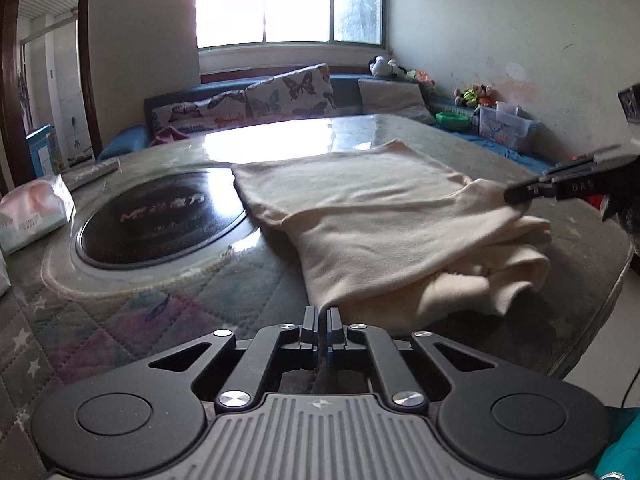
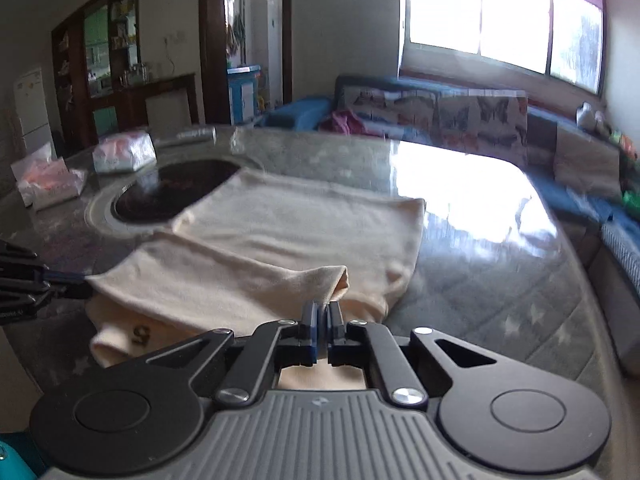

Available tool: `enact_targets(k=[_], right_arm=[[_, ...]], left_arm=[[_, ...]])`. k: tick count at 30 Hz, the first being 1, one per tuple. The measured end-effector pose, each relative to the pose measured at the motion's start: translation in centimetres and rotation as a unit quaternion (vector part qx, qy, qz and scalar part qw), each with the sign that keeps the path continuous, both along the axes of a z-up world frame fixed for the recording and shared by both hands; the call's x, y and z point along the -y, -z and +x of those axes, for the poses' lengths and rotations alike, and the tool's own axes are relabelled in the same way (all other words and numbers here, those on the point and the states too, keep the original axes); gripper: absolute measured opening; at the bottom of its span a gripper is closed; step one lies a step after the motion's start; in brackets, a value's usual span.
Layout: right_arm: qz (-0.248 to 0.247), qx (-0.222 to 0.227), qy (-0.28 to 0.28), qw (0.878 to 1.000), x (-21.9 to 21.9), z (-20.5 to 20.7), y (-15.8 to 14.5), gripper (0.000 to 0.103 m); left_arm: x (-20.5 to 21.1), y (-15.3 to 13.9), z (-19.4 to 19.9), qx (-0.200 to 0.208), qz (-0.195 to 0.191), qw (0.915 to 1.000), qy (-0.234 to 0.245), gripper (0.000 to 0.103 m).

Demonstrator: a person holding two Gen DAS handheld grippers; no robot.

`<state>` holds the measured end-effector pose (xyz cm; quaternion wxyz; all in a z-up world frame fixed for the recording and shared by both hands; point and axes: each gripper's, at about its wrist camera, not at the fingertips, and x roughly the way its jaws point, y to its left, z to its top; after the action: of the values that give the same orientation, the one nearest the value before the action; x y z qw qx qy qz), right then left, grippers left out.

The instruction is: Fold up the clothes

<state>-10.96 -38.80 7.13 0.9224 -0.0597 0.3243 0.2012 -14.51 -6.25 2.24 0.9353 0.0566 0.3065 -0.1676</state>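
A cream garment (image 1: 360, 216) is lying on the glass-topped table (image 1: 280, 136), with its far portion spread flat and its near portion doubled over into a loose, bunched fold toward the table's near right edge. The left gripper (image 1: 320, 316) is sitting at the near corner of the folded layer, its jaws drawn narrow with a fabric edge pinched between them; in the right wrist view the same gripper (image 2: 80, 282) is entering from the left and meeting the cream cloth (image 2: 280, 240) at its left corner. The right gripper (image 2: 322, 312) is likewise closed to a narrow gap, clamping a rolled edge of the garment just in front of its fingertips; in the left wrist view it (image 1: 516, 194) is reaching in from the right and touching the top of the folded layer. A small dark printed mark (image 2: 140, 334) is showing on the lower layer of cloth near the right gripper. A round black induction cooktop (image 1: 160, 220) is set into the table to the left of the garment, with the garment's far left corner lying just beside its rim. A soft pack of tissues (image 1: 32, 212) is resting at the left edge of the table. Beyond the table, a blue sofa (image 1: 352, 84) with butterfly-print cushions (image 1: 288, 92) is standing under a bright window (image 1: 288, 0).
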Motion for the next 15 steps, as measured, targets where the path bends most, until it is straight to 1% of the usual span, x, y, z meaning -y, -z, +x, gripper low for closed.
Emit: enact_targets(k=[1,2,3,5,6,7,12,15], right_arm=[[0.003,-0.010,0.003,1.000,0.2,0.2,0.6,0.006],[0.006,-0.018,0.005,1.000,0.5,0.3,1.2,0.010],[0.009,-0.022,0.006,1.000,0.7,0.3,1.4,0.012],[0.015,-0.014,0.005,1.000,1.1,0.1,0.7,0.014],[0.017,-0.009,0.006,1.000,1.2,0.1,0.4,0.014],[0.016,-0.003,0.005,1.000,1.4,0.3,-0.1,0.014],[0.016,0.016,-0.014,1.000,0.5,1.7,-0.9,0.014],[0.020,0.016,-0.038,0.999,-1.0,2.7,-0.3,0.014]], left_arm=[[-0.2,-0.1,0.1,-0.004,-0.001,1.0000,0.004,0.007],[-0.5,-0.3,0.1,-0.008,-0.002,0.9999,0.007,0.008],[-0.7,-0.6,0.1,-0.007,-0.003,0.9999,0.010,0.008],[-1.2,-1.7,0.3,0.002,-0.002,0.9999,0.015,0.008],[-1.3,-2.2,0.7,0.008,-0.002,0.9999,0.014,0.013],[-1.5,-2.7,1.1,0.014,-0.003,0.9998,0.012,0.016],[0.1,-4.4,4.6,0.028,-0.040,0.9986,0.021,0.016],[1.9,-4.0,6.9,0.021,-0.048,0.9980,0.036,0.016]])
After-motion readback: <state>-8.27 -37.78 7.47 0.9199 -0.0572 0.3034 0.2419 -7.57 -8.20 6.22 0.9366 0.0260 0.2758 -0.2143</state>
